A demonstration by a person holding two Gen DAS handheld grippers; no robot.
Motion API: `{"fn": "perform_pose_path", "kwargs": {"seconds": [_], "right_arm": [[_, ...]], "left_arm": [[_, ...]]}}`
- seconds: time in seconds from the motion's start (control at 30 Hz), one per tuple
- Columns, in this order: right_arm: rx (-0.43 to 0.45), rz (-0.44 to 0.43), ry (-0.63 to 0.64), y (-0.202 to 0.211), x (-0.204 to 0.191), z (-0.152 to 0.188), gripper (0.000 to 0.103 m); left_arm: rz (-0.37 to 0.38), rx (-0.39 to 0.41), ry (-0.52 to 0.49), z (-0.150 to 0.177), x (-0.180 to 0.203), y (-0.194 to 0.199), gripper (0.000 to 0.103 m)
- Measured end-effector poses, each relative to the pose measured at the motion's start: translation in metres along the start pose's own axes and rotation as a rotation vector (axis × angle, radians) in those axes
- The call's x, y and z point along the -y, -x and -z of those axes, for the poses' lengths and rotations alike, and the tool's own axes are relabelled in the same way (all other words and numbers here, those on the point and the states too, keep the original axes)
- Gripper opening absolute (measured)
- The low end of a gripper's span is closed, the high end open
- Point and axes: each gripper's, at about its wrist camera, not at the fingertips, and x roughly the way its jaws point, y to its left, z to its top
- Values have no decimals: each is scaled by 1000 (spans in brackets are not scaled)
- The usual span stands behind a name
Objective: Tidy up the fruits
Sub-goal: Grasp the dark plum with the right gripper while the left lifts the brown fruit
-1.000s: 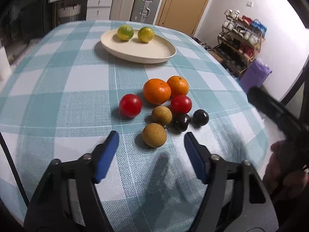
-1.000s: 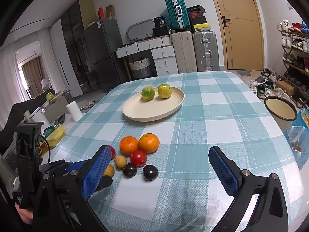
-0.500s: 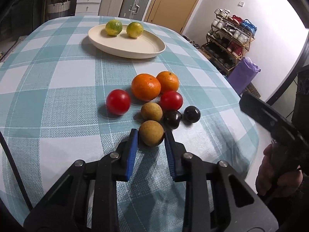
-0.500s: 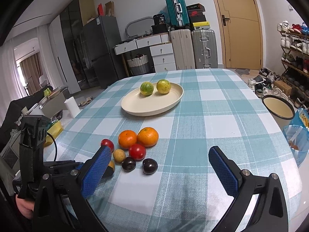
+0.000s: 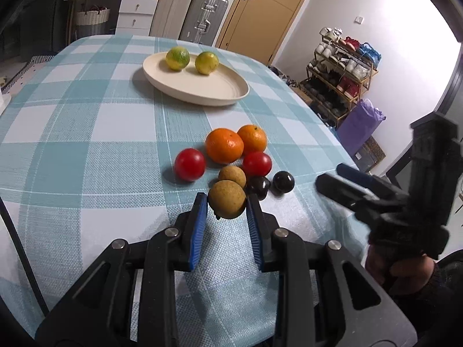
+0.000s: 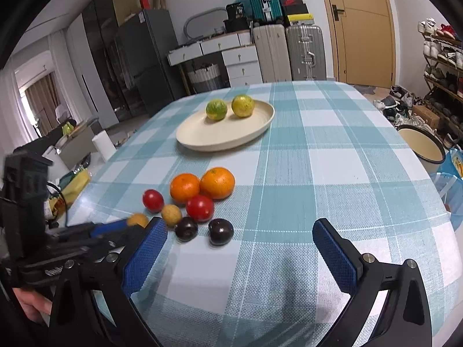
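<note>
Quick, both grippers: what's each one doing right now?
Left gripper: closed on the brown fruit nearest it.
Right gripper: open, holding nothing, above the tablecloth.

Left gripper [image 5: 226, 206] angled downward at lower centre of its frame, blue fingers [image 5: 199, 225] pinched on a round brown fruit [image 5: 227, 199]. Right gripper [image 6: 240, 248] likewise tilted down, fingers spread wide with nothing between them.

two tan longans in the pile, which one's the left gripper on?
The nearer longan: it sits clamped between the left gripper's blue pads. The other longan lies free on the cloth just behind it, beside a red tomato.
</note>
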Motion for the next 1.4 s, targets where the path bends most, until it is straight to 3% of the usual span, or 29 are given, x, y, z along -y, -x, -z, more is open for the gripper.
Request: {"fn": "perform_pose_path", "kwargs": {"seconds": [0.2, 0.3, 0.37, 0.6, 0.67, 0.97, 1.1, 1.4], "right_arm": [[-43, -1, 11, -15, 1, 4, 98], [-52, -5, 9, -20, 2, 5, 90], [-73, -8, 8, -25, 3, 6, 79], [-93, -36, 43, -34, -2, 6, 67], [-97, -47, 49, -35, -4, 6, 57], [-132, -69, 69, -46, -9, 4, 39], [-135, -79, 75, -47, -10, 4, 24], [-91, -118, 68, -35, -9, -1, 23]], "left_arm": [[7, 12, 4, 0, -2, 9, 25], [7, 14, 7, 1, -3, 11, 25], [6, 19, 6, 1, -3, 13, 25], [1, 24, 3, 0, -2, 16, 25], [-1, 25, 1, 0, -2, 16, 25], [-8, 23, 3, -1, -3, 20, 25], [-14, 23, 4, -4, -3, 20, 25], [-16, 20, 9, -13, -7, 19, 25]]}}
